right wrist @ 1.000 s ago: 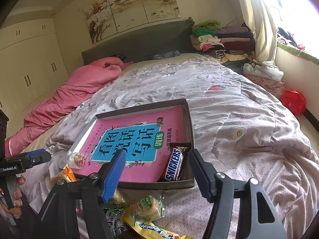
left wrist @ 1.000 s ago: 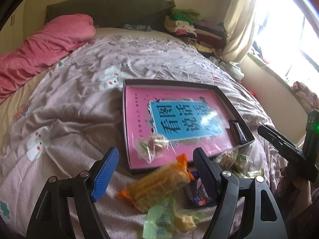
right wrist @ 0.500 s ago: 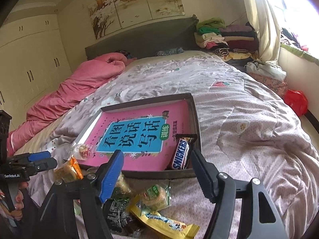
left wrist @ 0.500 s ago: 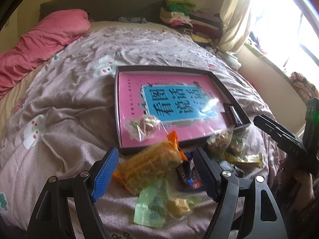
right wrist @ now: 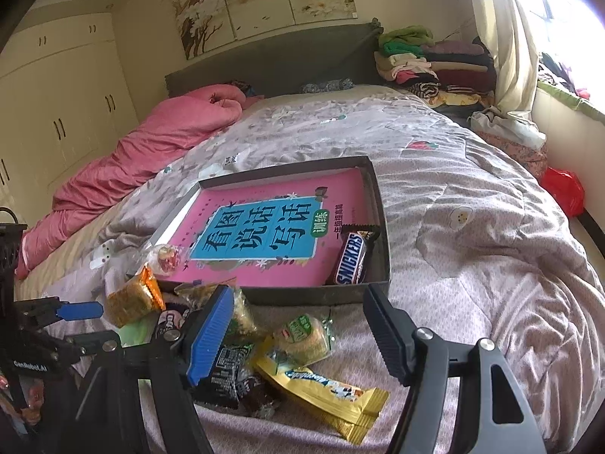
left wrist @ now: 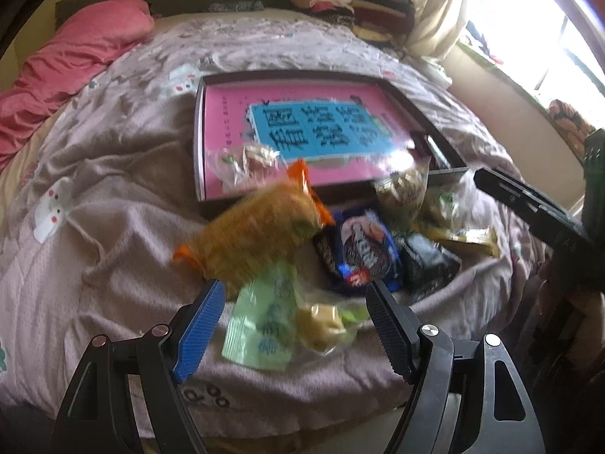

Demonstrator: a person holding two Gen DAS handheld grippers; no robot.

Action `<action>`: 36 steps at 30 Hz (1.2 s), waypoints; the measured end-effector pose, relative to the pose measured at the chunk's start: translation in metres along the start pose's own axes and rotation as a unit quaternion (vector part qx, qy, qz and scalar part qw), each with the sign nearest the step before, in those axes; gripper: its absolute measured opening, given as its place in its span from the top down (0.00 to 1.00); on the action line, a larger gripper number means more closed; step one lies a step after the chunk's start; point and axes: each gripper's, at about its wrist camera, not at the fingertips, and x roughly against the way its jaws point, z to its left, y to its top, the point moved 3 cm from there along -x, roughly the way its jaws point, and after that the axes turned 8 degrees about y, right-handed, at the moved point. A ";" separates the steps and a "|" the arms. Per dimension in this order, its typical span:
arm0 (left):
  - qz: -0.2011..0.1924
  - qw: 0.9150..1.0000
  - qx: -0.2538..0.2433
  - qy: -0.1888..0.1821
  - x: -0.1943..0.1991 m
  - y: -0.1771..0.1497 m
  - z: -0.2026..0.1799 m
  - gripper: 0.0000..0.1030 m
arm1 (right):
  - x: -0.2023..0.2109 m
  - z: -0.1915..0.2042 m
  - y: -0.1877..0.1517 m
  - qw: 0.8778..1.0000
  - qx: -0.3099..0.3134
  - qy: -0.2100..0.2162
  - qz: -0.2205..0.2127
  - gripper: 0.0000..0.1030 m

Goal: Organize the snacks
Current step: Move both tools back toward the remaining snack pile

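Left hand-held gripper (left wrist: 293,317) is spread wide and grasping nothing, hovering right above a pale green packet (left wrist: 264,321) at the near end of the snack pile on the bed (left wrist: 113,196). Just past it there's an orange wafer pack (left wrist: 257,234), then a blue cookie pack (left wrist: 368,249). The dark tray (right wrist: 382,204) with the pink book (right wrist: 264,234) already has a Snickers bar (right wrist: 351,259) in its right corner. Right hand-held gripper (right wrist: 298,325) has just been opening, nothing between its fingers, over a yellow bar (right wrist: 321,386) and green-labelled snack (right wrist: 302,336).
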 end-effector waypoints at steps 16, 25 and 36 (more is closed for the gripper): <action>0.054 0.998 -0.014 0.003 -0.022 -0.016 -0.001 0.24 | -0.009 -0.007 -0.015 0.999 -0.012 -0.012 0.044 0.30; 0.065 0.998 -0.010 -0.013 -0.031 -0.022 -0.003 0.24 | -0.036 -0.006 -0.025 0.996 0.006 -0.016 0.092 0.30; 0.063 0.997 -0.030 -0.030 -0.037 -0.022 -0.019 0.34 | -0.058 -0.003 -0.030 0.990 0.061 -0.045 0.115 0.49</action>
